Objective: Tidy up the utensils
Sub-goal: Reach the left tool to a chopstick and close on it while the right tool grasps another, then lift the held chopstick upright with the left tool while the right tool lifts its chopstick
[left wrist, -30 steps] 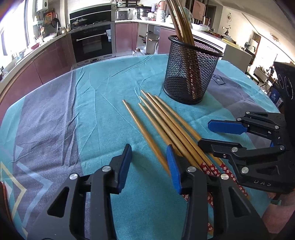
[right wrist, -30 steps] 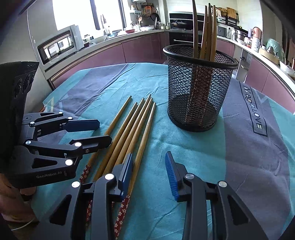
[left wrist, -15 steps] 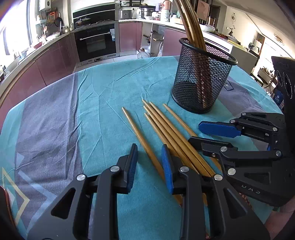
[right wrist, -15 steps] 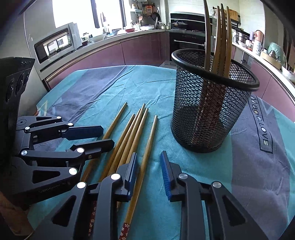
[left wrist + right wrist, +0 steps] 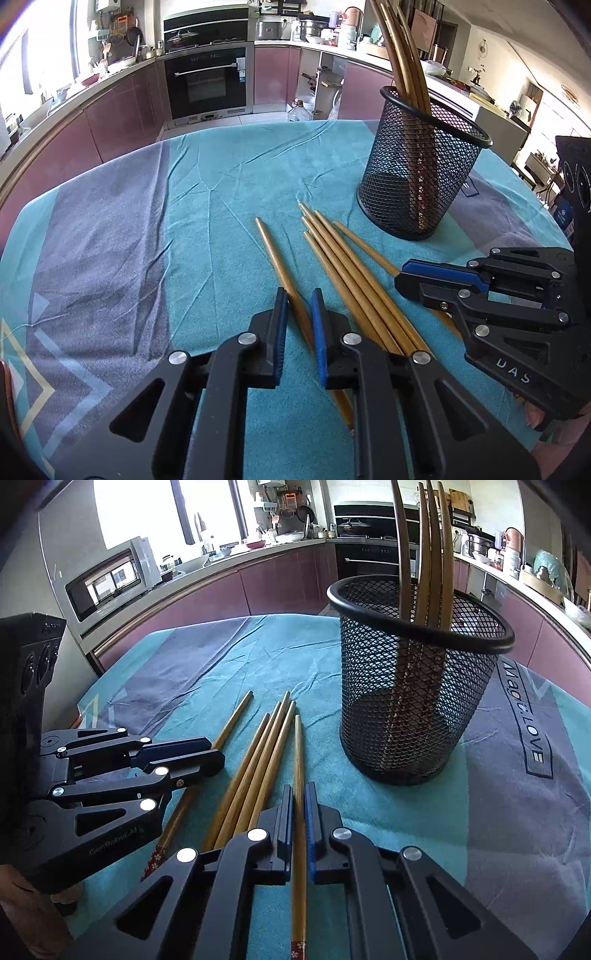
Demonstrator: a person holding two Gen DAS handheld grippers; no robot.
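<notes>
**Both grippers closing on single chopsticks beside the mesh cup**

Risks. The right gripper point(image 5: 299, 805) has its pads pressed onto the rightmost chopstick point(image 5: 297, 753), clenched near its middle. The long stick could pivot between the narrow pads on lifting and miss the mesh cup point(image 5: 417, 709). The left gripper point(image 5: 298, 314) straddles the leftmost chopstick point(image 5: 275, 258) with a small gap visible on each side; not yet gripping, by the look of it. If it closes off-centre the stick may roll away on the teal cloth point(image 5: 221, 192). The two tools sit close together and could collide on lifting.

Appearance. Slim tan wooden chopsticks, tapered tips pointing far, red flower-patterned ends near. Six lie on the cloth: a bundle of four point(image 5: 347, 258) between the two targeted ones. Several more stand in the black cup, far right.
</notes>
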